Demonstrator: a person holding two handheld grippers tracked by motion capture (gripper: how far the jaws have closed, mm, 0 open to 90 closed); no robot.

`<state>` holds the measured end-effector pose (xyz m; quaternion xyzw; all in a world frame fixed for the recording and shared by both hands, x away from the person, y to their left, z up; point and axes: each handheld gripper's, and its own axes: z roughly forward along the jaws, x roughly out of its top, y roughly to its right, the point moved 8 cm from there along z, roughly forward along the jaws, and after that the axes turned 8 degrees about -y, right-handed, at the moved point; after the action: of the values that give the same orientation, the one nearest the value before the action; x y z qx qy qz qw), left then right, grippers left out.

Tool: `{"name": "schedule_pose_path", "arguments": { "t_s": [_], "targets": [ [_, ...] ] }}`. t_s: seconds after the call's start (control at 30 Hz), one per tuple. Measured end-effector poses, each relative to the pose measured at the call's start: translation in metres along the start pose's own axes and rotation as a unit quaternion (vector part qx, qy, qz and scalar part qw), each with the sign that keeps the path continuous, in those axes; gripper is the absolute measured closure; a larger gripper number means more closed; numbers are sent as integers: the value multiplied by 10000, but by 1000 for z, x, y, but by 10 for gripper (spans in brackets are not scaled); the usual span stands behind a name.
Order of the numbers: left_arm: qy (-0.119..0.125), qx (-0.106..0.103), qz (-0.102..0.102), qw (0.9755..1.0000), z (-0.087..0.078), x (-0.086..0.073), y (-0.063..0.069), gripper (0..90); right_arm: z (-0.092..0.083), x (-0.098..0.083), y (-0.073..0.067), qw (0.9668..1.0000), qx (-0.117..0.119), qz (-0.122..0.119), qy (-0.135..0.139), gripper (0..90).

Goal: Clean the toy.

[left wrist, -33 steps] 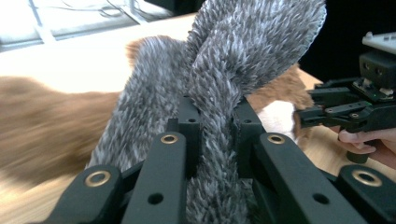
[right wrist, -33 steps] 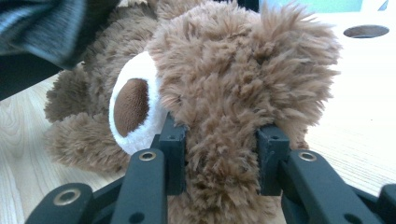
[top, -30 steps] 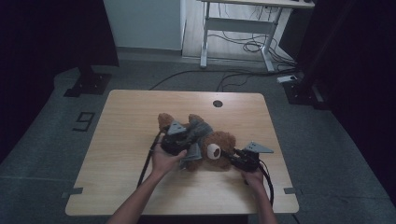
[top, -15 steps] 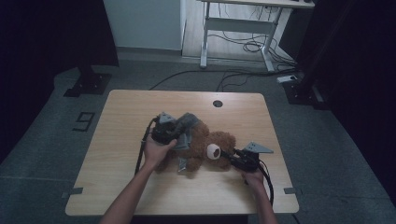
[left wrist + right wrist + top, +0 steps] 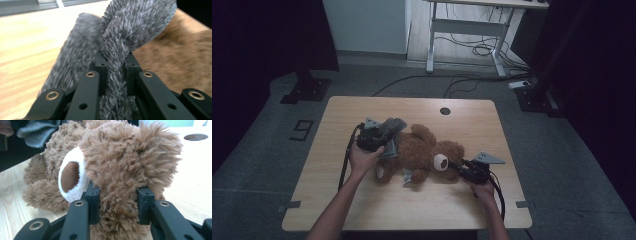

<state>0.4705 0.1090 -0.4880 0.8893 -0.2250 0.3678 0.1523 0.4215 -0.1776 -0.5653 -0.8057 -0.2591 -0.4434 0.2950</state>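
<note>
A brown teddy bear [image 5: 422, 152] lies on the wooden table [image 5: 412, 210], its head toward the right. My left gripper [image 5: 387, 136] is at the bear's left side, shut on a grey fuzzy cloth [image 5: 391, 126]. In the left gripper view the cloth [image 5: 117, 37] is pinched between the jaws of the left gripper [image 5: 115, 62] and folds up above them. My right gripper [image 5: 457, 167] is shut on the bear's head. In the right gripper view the head's fur [image 5: 112, 157] bulges between the jaws of the right gripper [image 5: 117, 195], with the white and brown muzzle [image 5: 71, 176] at the left.
A round cable hole [image 5: 445, 111] sits near the table's far edge. Behind the table are a white desk frame [image 5: 462, 40] and loose cables [image 5: 482, 50] on the floor. Black stands [image 5: 307, 87] rest at the far left and right.
My left gripper has moved to the left off the bear's body, taking the grey cloth with it; more of the brown body shows. The right gripper has stayed on the head.
</note>
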Motion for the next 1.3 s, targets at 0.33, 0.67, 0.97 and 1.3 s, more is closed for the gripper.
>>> {"name": "schedule_pose_path", "arguments": {
  "t_s": [0.33, 0.67, 0.97, 1.3],
  "targets": [
    [100, -685, 722, 9950, 9, 19, 95, 776, 0, 0, 0, 10000, 5, -4, -2, 628],
    [-212, -731, 834, 9936, 46, 2, 106, 775, 0, 0, 0, 10000, 27, -26, 1, 628],
    [-79, -133, 711, 9973, 19, -2, 53, 774, 0, 0, -1, 10000, 20, -43, -6, 628],
    [-306, 449, 278, 9981, 17, -21, -12, 774, 0, 0, 0, 10000, 38, -6, 16, 628]
  ]
}}
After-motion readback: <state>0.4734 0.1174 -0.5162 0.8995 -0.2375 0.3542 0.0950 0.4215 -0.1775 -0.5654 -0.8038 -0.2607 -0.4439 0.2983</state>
